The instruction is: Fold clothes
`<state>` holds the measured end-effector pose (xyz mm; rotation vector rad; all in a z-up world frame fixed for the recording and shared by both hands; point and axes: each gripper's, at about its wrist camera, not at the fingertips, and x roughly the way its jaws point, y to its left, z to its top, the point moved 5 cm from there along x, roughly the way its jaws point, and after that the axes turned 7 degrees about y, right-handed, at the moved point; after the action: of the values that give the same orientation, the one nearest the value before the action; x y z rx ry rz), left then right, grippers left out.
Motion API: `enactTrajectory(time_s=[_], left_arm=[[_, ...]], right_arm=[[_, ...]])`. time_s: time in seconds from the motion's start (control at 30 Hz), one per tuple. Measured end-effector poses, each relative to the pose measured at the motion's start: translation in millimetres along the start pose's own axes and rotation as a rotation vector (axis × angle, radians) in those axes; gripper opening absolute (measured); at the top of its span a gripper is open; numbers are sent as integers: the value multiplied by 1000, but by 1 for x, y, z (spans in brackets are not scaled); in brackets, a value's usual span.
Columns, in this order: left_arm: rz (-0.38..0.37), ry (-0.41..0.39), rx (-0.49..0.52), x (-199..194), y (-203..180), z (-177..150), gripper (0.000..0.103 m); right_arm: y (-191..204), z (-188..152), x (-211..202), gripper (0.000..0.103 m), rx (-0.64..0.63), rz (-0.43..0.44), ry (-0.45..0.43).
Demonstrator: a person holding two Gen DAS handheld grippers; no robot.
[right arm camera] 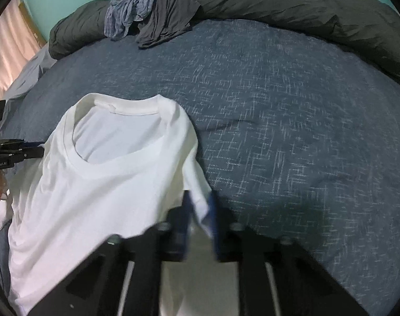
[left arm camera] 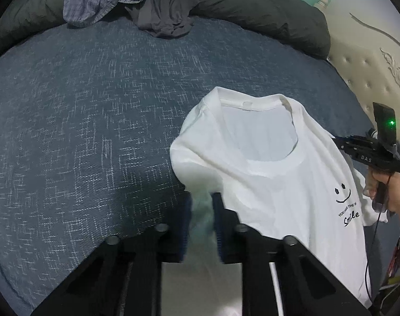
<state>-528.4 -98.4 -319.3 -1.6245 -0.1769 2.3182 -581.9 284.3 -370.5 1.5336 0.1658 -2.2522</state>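
The white T-shirt (left arm camera: pixel 279 173) hangs just over the bed (left arm camera: pixel 94 121), pinched at each shoulder: the left hand-held gripper (left arm camera: pixel 202 208) and the right hand-held gripper (right arm camera: pixel 201 208) are both clamped on cloth. This looks like the lay-out step before folding. Collar points to 12 o'clock, hem trailing to 6, the long axis between them. Next, lower it flat without bunching.

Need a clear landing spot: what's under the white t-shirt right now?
Blue patterned bedspread shows around and beyond the white t-shirt, which the left gripper and right gripper each pinch by a shoulder. The patch directly beneath is covered by the shirt.
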Motion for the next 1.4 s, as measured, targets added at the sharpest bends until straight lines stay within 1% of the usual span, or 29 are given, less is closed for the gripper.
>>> enactTrajectory(time_s=[0.13,0.23,0.33,0.43,0.5,0.6,0.63,0.67,0.77,0.8,0.83,0.9,0.93,0.97,1.0,1.03,1.07,1.13,1.17,1.23,1.27,1.3,1.37,1.4], left_arm=[[25,-27,2,-15,7,-3,8],[52,-53,-25,-28,20,-7,7],[78,-63,-52,-37,33,-12,7],[86,-67,-66,-38,37,-15,7],[87,-68,-73,-38,39,-17,7],[35,-53,-50,-31,24,-17,7],[-8,-36,-34,-27,17,-19,7],[-33,-15,-4,-23,8,-21,7],[-16,51,76,-13,-8,-28,8],[-3,60,75,-12,-7,-29,9],[18,50,66,-14,-3,-26,11],[58,27,45,-19,4,-20,19],[65,3,22,-24,8,-14,24],[70,-19,3,-28,11,-7,37],[70,-30,-4,-29,12,0,43],[71,-42,-12,-30,12,7,44],[72,-51,-17,-30,12,15,44],[81,-53,-3,-22,6,31,44],[79,-44,1,-16,4,36,45],[77,-21,8,-1,0,46,45],[77,-10,13,7,-3,51,45],[85,-7,28,11,-5,53,45],[98,-2,55,19,-9,59,45],[96,1,63,22,-11,59,45]], right_arm=[[-9,1,-6,5,32,-8,-33],[-25,1,-16,5,80,-51,-72],[-44,2,-26,5,142,-91,-105],[-59,0,-30,5,198,-127,-109],[-64,-1,-31,5,223,-136,-106],[-63,-4,-23,5,230,-126,-76],[-62,-6,-20,5,230,-118,-64],[-62,-9,-19,5,229,-110,-62],[-64,-17,-14,5,219,-101,-48],[-65,-19,-12,5,220,-91,-37],[-67,-22,-11,5,225,-70,-26],[-69,-25,-10,6,230,-37,-12],[-70,-24,-14,10,223,-49,-32],[-70,-21,-21,16,223,-68,-61],[-70,-18,-28,20,232,-78,-92],[-67,-12,-34,30,241,-52,-126],[-64,-7,-39,37,243,-28,-151],[-45,7,-39,40,186,-18,-157],[-35,14,-35,43,160,0,-145],[-15,25,-20,50,127,52,-89],[-7,29,-14,50,111,63,-67],[2,34,-8,50,85,55,-59],[12,43,2,50,42,34,-62],[11,44,7,50,51,34,-52]])
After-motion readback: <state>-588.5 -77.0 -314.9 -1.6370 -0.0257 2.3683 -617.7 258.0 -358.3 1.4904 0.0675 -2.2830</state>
